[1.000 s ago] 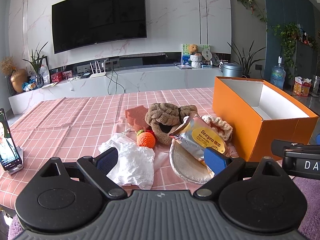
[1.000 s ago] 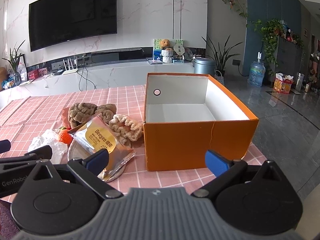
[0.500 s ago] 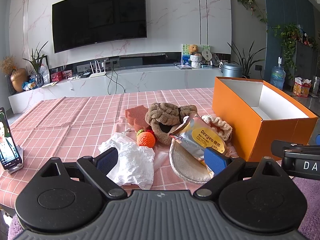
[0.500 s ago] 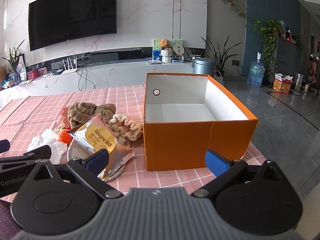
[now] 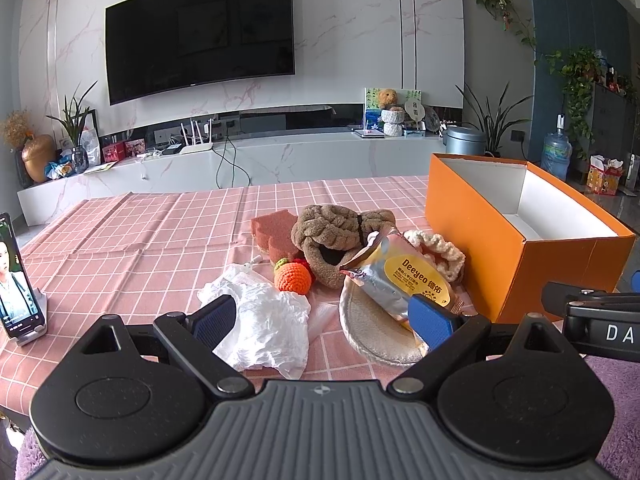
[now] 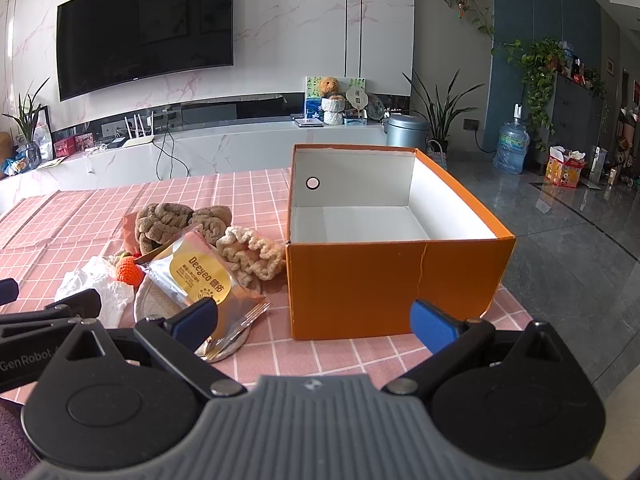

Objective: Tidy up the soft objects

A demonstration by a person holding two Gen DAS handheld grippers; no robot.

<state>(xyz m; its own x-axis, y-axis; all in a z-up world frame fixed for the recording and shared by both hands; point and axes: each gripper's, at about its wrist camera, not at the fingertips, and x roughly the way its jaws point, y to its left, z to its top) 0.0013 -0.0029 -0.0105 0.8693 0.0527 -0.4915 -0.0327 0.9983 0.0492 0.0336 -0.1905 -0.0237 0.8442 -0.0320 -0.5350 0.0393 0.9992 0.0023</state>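
Observation:
A pile of soft things lies on the pink checked tablecloth: a brown fuzzy headband, a cream scrunchie, an orange crochet fruit, a reddish sponge, a white plastic bag, a round beige pad and a foil packet lying on the pad. The orange box stands empty to the right of the pile. My left gripper is open just short of the bag and pad. My right gripper is open before the box's front wall.
A phone on a stand shows a video at the table's left edge. Behind the table run a white TV bench and a wall TV. Grey tiled floor lies right of the box.

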